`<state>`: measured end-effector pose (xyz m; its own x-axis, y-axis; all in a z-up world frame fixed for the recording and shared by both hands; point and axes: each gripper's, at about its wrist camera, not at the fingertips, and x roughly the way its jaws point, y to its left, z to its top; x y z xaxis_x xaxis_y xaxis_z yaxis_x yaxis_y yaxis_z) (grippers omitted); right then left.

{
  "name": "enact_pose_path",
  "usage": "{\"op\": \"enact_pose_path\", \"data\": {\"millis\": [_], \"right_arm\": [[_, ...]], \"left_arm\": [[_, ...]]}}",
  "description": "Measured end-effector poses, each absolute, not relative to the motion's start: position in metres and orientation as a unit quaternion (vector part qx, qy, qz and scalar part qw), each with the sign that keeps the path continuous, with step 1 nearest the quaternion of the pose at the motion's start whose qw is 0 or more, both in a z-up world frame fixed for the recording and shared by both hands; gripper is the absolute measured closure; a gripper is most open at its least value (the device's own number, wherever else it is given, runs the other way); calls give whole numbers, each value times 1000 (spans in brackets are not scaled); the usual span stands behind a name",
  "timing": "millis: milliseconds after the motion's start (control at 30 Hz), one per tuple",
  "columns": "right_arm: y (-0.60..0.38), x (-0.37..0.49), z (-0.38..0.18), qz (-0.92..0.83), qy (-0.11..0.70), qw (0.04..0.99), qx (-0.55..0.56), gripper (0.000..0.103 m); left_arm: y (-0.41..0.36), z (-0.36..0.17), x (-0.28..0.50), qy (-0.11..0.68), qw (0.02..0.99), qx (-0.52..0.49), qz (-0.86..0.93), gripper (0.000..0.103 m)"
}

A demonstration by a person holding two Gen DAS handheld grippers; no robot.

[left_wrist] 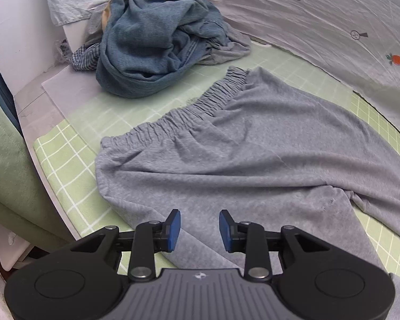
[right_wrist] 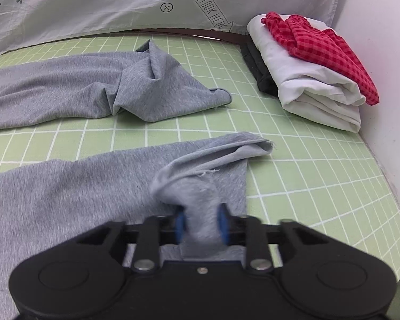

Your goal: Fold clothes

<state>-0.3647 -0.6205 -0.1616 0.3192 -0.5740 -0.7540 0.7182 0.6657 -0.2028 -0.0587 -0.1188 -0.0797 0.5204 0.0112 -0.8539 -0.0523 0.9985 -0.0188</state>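
Note:
Grey sweatpants (left_wrist: pixel 253 144) lie spread on the green checked mat (left_wrist: pixel 64 157), with the gathered waistband toward the far left. My left gripper (left_wrist: pixel 199 230) hovers open and empty over the near edge of the pants. In the right wrist view both grey legs (right_wrist: pixel 66 85) stretch across the mat (right_wrist: pixel 306 176). My right gripper (right_wrist: pixel 201 225) is shut on the bunched cuff end of the near leg (right_wrist: pixel 200 186).
A heap of unfolded blue and grey clothes (left_wrist: pixel 157 42) sits at the far left of the mat. A folded stack of white, red checked and black clothes (right_wrist: pixel 312 77) sits at the far right by a white wall (right_wrist: pixel 386 53). A printed white sheet (right_wrist: pixel 106 2) hangs behind.

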Motion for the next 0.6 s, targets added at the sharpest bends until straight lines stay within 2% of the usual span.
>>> {"op": "enact_pose_path", "data": {"millis": [233, 333, 367, 433, 467, 533, 600], "right_arm": [[-652, -436, -124, -512, 364, 771, 104, 100], [-669, -456, -134, -539, 395, 739, 90, 98], [-673, -459, -141, -547, 412, 725, 76, 95], [-672, -461, -148, -555, 429, 711, 52, 73], [-668, -460, -149, -556, 432, 708, 41, 67], [-658, -458, -147, -548, 426, 719, 43, 43], [-649, -448, -148, -524, 422, 737, 61, 34]], "left_arm": [[-162, -90, -76, 499, 866, 9, -20, 69], [-179, -95, -75, 506, 862, 21, -39, 68], [-184, -97, -74, 508, 860, 24, -45, 68], [-194, -99, -72, 510, 858, 32, -57, 67], [-200, -100, -71, 511, 857, 36, -63, 66], [-208, -104, -69, 516, 852, 44, -74, 59], [-216, -109, -67, 524, 846, 52, -86, 57]]}}
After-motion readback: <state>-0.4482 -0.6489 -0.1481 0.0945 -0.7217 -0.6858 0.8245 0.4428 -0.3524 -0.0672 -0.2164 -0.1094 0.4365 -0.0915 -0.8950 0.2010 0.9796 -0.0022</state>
